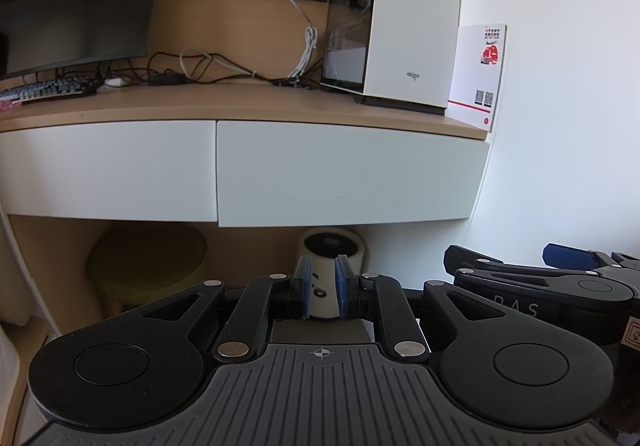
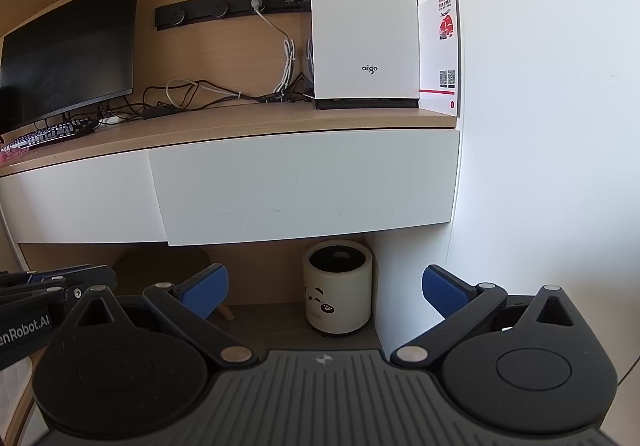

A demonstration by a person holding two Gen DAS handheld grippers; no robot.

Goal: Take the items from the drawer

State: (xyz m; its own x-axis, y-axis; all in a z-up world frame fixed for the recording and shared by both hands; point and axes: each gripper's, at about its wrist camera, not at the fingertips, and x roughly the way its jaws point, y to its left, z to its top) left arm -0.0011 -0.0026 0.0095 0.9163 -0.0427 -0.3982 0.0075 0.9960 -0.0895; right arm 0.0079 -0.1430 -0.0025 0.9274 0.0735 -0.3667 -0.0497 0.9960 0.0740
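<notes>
1. My left gripper (image 1: 324, 288) hung in front of the desk with its blue pads drawn close together and nothing pinched between them.
2. My right gripper (image 2: 325, 292) sat just beside it, jaws spread wide and empty.
3. The right-hand drawer (image 2: 304, 185) under the wooden desktop (image 1: 240, 101) was fully closed, as was the left-hand drawer (image 1: 108, 169) next to it; I could not see any items inside.
4. On the desktop stood a white computer case (image 2: 360, 17), a dark monitor (image 1: 80, 1), a keyboard (image 1: 48, 89) and a tangle of cables (image 1: 208, 65).
5. Below the drawers, a cream waste bin (image 2: 337, 286) with a cartoon face stood on the floor by the wall.
</notes>
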